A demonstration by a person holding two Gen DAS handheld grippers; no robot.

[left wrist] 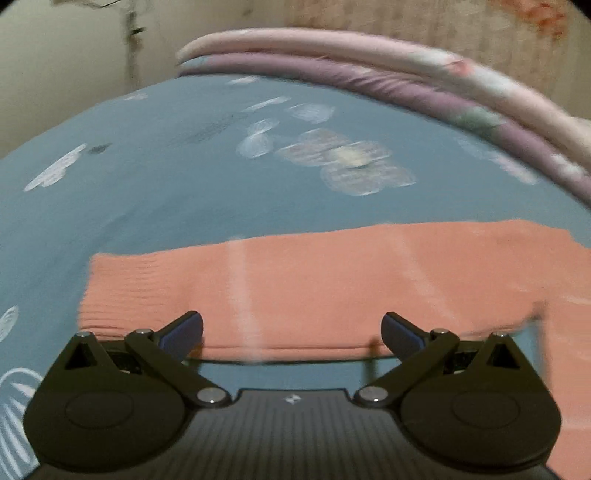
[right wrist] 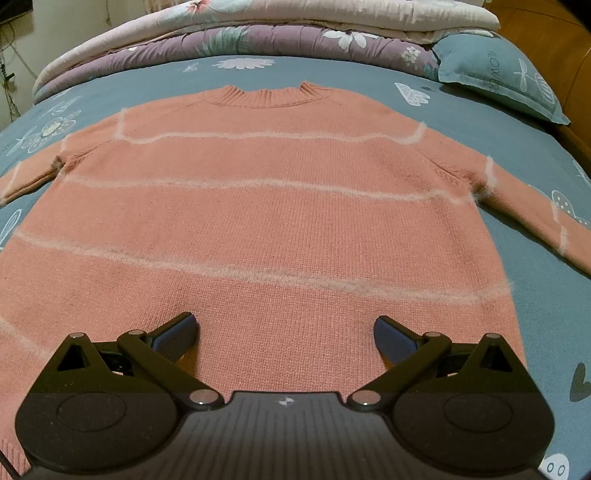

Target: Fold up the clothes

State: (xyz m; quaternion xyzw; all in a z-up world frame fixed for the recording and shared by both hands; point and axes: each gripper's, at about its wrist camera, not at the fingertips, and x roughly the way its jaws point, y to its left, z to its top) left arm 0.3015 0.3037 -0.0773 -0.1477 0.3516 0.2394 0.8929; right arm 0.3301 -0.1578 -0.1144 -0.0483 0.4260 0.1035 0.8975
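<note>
A salmon-pink knitted sweater (right wrist: 280, 206) with thin pale stripes lies flat on the bed, collar at the far end and both sleeves spread outward. My right gripper (right wrist: 284, 328) is open just above the sweater's lower body, with nothing between its fingers. In the blurred left wrist view, one sleeve of the sweater (left wrist: 295, 284) stretches across the frame, its ribbed cuff at the left. My left gripper (left wrist: 291, 328) is open over the near edge of that sleeve and holds nothing.
The bed is covered by a blue-grey sheet (right wrist: 517, 155) with white flower prints. Folded purple and pink quilts (right wrist: 258, 33) are stacked along the far side. A blue pillow (right wrist: 498, 74) lies at the far right, next to a wooden headboard (right wrist: 554, 29). A wall (left wrist: 55, 74) stands behind.
</note>
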